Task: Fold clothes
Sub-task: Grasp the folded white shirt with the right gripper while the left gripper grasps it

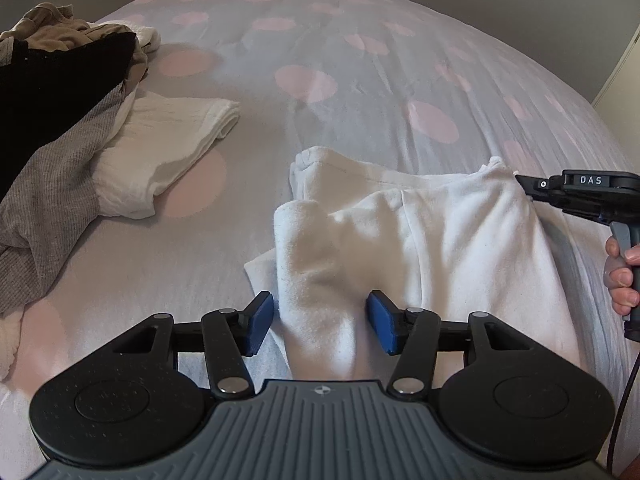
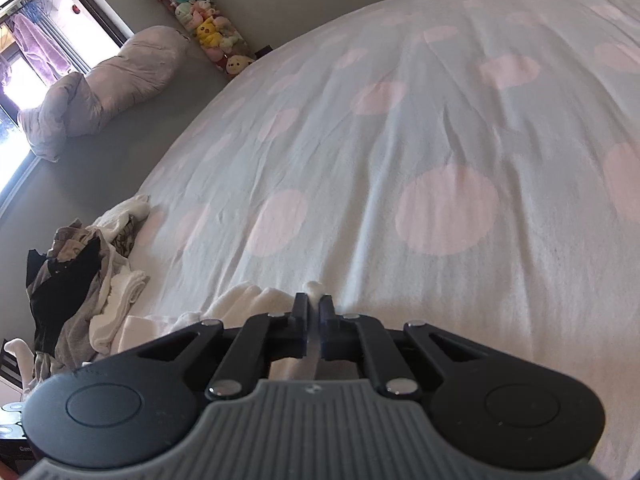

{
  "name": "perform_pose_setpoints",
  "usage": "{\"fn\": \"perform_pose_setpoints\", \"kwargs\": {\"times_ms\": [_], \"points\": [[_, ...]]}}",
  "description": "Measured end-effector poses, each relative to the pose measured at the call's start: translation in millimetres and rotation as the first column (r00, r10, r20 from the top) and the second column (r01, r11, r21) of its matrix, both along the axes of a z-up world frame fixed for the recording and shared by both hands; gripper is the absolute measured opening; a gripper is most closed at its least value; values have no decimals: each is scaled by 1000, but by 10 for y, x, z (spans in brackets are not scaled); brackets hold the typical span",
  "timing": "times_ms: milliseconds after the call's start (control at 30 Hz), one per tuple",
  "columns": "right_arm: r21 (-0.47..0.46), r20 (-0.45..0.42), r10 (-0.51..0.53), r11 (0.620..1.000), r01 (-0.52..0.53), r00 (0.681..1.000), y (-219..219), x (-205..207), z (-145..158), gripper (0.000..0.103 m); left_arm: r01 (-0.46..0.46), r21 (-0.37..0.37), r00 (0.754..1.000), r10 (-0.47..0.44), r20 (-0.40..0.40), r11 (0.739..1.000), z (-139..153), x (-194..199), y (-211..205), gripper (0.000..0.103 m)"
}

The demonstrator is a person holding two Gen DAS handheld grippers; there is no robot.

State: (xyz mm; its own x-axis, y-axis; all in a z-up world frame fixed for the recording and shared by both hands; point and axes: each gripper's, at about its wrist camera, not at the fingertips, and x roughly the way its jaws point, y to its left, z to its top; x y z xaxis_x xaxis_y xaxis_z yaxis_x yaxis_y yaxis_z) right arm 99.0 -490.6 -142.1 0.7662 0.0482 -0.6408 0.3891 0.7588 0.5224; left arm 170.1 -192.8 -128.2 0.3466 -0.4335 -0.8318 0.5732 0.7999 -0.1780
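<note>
White garment (image 1: 420, 240): right tongs (image 1: 520, 179), "DAS", clenched, probably on corner; left tongs (image 1: 320, 322) released.

We are in a home bedroom: a bed (image 2: 440, 140) under a pink-dotted sheet, a stuffed-toy column (image 2: 204, 28) in the corner, rolled bedding (image 2: 100, 88) by the window (image 2: 36, 20).

A white fleece garment (image 1: 420, 240) lies rumpled, seemingly part-folded, on the spotted bedsheet (image 1: 320, 80).
</note>
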Motion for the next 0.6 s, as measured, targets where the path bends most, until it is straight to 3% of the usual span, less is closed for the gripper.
{"fn": "perform_pose_setpoints", "kwargs": {"times_ms": [133,200,267,467,600], "points": [[-11,0,-27,1000,27,1000,14,-162,99,16,13,-45,998,-10,69,999,162,-23,125,51],[-39,5,-40,998,40,999,37,-280,181,31,7,-69,997,-2,80,998,222,-33,207,54],[-46,7,-37,998,37,999,88,-411,234,33,-14,-80,997,20,72,997,236,-36,298,58],[-9,5,-23,1000,23,1000,447,-882,221,36,-107,-185,993,96,-67,977,24,-31,638,59],[34,-26,-40,999,41,999,741,-1161,128,38,-191,-268,973,147,-177,944,-177,16,805,60]]}}
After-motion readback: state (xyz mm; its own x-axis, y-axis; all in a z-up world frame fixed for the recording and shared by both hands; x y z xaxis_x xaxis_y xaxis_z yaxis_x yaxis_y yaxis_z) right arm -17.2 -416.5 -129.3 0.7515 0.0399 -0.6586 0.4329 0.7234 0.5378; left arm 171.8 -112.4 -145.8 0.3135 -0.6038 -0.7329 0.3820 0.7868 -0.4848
